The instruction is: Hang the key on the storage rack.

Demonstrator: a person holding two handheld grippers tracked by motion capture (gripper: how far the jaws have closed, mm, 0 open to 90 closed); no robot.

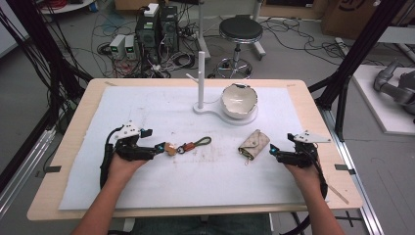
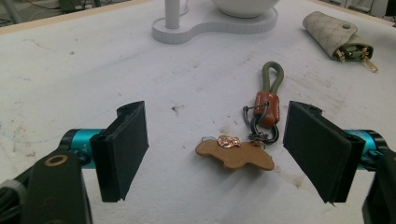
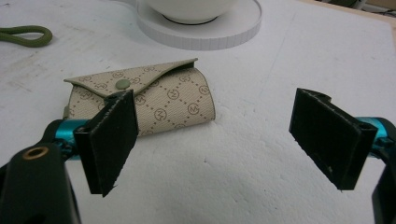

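A keychain [image 1: 188,145] lies on the white mat: a tan leather tag [image 2: 233,154], a brown leather band with black rings, and an olive cord loop [image 2: 272,77]. My left gripper [image 1: 159,147] is open just left of it; in the left gripper view the tag lies on the mat between the jaws, untouched [image 2: 217,156]. A beige patterned key pouch [image 1: 253,144] lies to the right with its flap snapped. My right gripper [image 1: 272,149] is open beside the pouch's right end; in the right gripper view the pouch [image 3: 163,100] sits behind the left jaw.
A white stand [image 1: 200,78] with a peg post rises at the back of the mat, its base holding a white bowl [image 1: 239,100]. The wooden table edge [image 1: 313,112] frames the mat. Beyond the table are a stool and cables on the floor.
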